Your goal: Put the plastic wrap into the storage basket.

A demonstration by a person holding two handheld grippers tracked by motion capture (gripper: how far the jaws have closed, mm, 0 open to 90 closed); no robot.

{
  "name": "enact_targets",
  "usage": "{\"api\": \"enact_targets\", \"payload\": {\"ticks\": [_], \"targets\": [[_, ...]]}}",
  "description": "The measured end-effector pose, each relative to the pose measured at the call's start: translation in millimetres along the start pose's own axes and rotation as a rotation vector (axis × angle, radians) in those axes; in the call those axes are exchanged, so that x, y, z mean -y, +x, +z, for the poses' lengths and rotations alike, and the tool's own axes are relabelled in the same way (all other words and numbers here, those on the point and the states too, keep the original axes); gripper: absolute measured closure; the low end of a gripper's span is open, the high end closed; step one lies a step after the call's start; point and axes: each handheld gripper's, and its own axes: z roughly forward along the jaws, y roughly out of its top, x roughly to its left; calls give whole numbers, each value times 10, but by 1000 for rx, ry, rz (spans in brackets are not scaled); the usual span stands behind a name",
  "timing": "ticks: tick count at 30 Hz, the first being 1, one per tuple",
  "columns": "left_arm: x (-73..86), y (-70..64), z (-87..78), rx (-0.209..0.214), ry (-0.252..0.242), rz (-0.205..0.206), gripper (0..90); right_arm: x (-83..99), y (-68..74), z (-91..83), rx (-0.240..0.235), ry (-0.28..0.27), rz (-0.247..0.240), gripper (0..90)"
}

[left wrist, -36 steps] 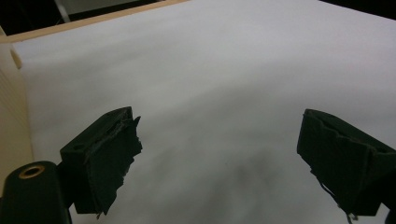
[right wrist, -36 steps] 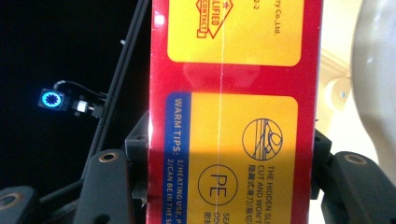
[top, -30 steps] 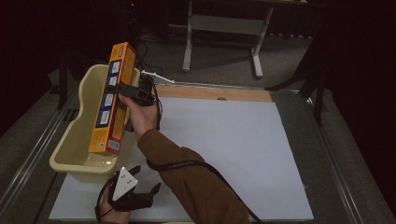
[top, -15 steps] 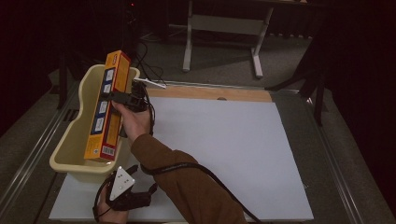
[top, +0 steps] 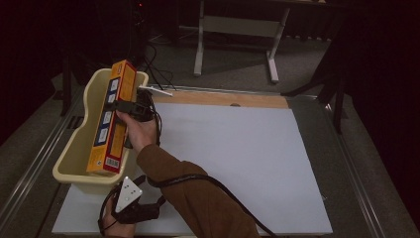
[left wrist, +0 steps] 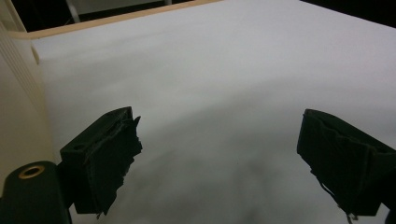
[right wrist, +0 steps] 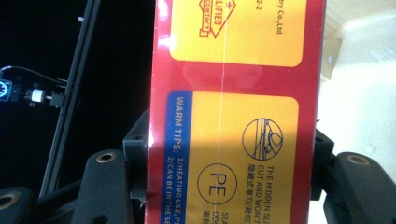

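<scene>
Item, nearest me: my left gripper [top: 130, 210], jaws wide apart, empty, resting on the white table mat [top: 237, 158]. Beyond: my right gripper [top: 130, 106] clamped across the long orange-and-red cardboard box [top: 111, 119], poised over the cream plastic tub [top: 74, 153] (release seemingly outstanding).

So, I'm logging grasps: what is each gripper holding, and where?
Right gripper clamps the long orange box across its middle, over the tub. Left gripper holds nothing.
</scene>
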Motion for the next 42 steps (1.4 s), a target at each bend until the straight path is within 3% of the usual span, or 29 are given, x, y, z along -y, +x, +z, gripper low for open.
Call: {"api": "enact_targets", "payload": {"ticks": [5, 12, 20, 24, 25, 28, 36, 42], "targets": [[-1, 8, -1, 0, 2, 3, 120, 6, 13, 14, 63, 14, 0, 381], [-1, 5, -2, 0, 1, 1, 120, -4, 29, 14, 95, 37, -23, 366], [-3, 7, -1, -1, 0, -2, 120, -5, 44, -1, 156, 66, -82, 329], [-3, 4, 3, -1, 0, -2, 120, -23, 93, -67, 107, 55, -89, 375], [-4, 3, 5, -1, 3, 1, 120, -26, 168, -100, 97, 63, -109, 376], [-4, -1, 5, -4, 3, 2, 120, -18, 213, -136, 104, 53, -149, 385], [-5, -2, 5, -5, 3, 5, 120, -29, 167, -210, 102, 79, -180, 388], [-7, -14, 12, -6, 4, 9, 120, -45, 116, -373, 115, 81, -270, 384]]}}
